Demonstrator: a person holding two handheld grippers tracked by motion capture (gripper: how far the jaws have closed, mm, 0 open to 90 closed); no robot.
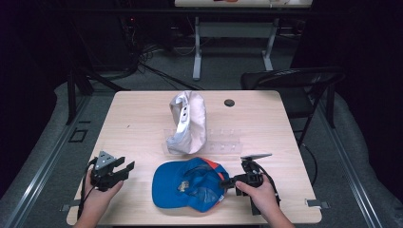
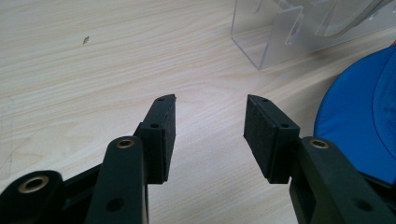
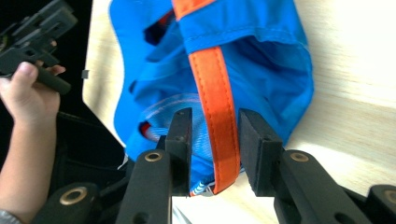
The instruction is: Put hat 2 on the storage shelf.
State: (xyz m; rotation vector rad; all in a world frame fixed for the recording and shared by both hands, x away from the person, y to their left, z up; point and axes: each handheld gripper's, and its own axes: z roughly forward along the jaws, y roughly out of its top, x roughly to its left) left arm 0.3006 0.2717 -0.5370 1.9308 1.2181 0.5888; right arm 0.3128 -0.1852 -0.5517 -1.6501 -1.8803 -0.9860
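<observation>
Blue baseball cap [image 1: 190,183]: upturned on bench [image 1: 138,118] near edge. Light, soft, floppy; likely best gripped by orange strap [image 3: 215,107]. Right gripper [image 3: 214,125] fingers part-open astride strap, unpressed. Left gripper [image 2: 210,123] wide, empty.

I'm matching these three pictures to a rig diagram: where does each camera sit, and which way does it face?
High view: above the person's side, looking forward and down on the table; both forearms, left gripper, right gripper.
Left gripper view: rides the left gripper, facing bare tabletop; open jaws.
Right gripper view: rides the right gripper, facing the blue cap; jaws astride its orange strap.
Shared: all three views show the blue cap.
</observation>
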